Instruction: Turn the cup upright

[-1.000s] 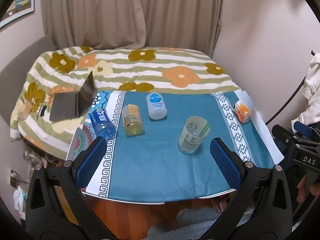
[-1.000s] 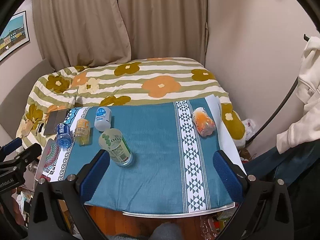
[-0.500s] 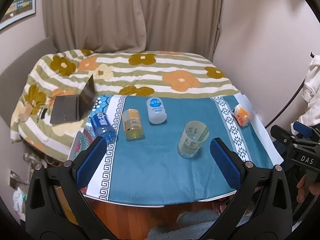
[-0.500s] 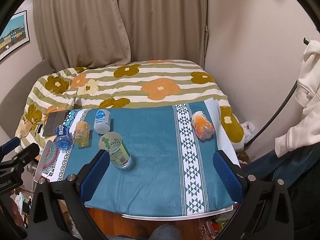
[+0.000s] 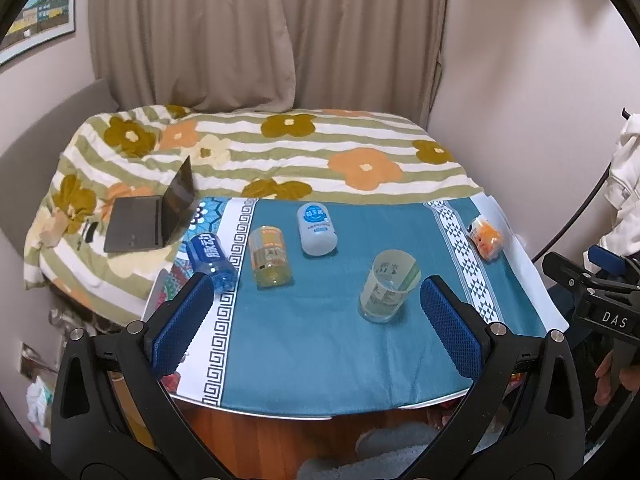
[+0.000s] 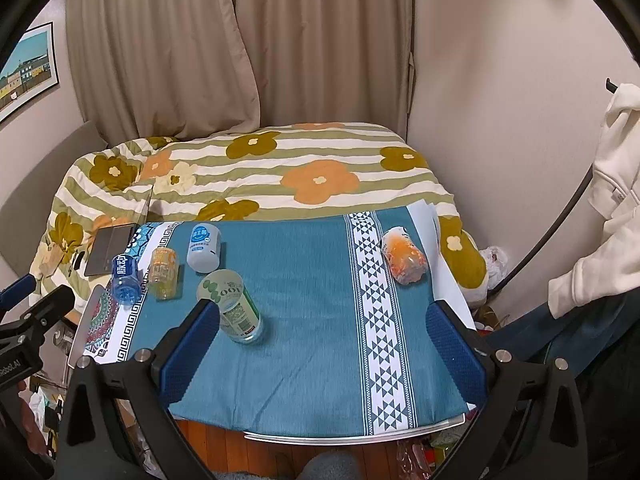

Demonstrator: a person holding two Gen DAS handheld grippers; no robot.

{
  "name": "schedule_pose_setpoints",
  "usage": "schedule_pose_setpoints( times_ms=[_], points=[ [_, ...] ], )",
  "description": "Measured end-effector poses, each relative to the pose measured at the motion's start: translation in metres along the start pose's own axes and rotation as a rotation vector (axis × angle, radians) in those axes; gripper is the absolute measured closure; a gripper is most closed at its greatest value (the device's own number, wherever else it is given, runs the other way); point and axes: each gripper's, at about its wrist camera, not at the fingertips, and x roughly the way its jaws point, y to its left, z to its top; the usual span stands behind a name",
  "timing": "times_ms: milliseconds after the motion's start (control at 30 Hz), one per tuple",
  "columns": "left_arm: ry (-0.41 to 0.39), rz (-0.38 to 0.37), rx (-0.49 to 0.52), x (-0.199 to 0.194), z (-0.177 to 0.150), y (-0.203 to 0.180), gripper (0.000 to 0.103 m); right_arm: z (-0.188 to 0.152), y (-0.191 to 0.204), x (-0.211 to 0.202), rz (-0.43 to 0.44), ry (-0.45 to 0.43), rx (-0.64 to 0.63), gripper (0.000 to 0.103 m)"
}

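A teal-clothed counter stands before a flower-quilted bed. The cup sits right of centre in the left wrist view, seemingly inverted – orientation is not certain. Left gripper and right gripper are both spread wide, holding nothing, well short of it. Risk: a pinch near the rim may tip the light cup, rolling it toward the bottles – or snag the cloth.

1. Teal tablecloth, white bands with dark key and triangle patterns.
2. Striped olive-and-white quilt, orange and mustard flowers, mid-frame.
3. Translucent cup, green print.
4. Blue bottle; orange packet.
5. Beige curtains, top.
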Motion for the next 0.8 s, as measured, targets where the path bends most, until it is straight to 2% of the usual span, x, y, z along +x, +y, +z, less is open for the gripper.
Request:
schedule_pose_setpoints(
  times_ms=[800],
  points=[
    [-0.028,0.051,0.052,-0.0029,0.0023,-0.0038,0.0,-0.0004,0.0001,-0.0002,0.0,-0.002,0.0,0.0]
  ],
)
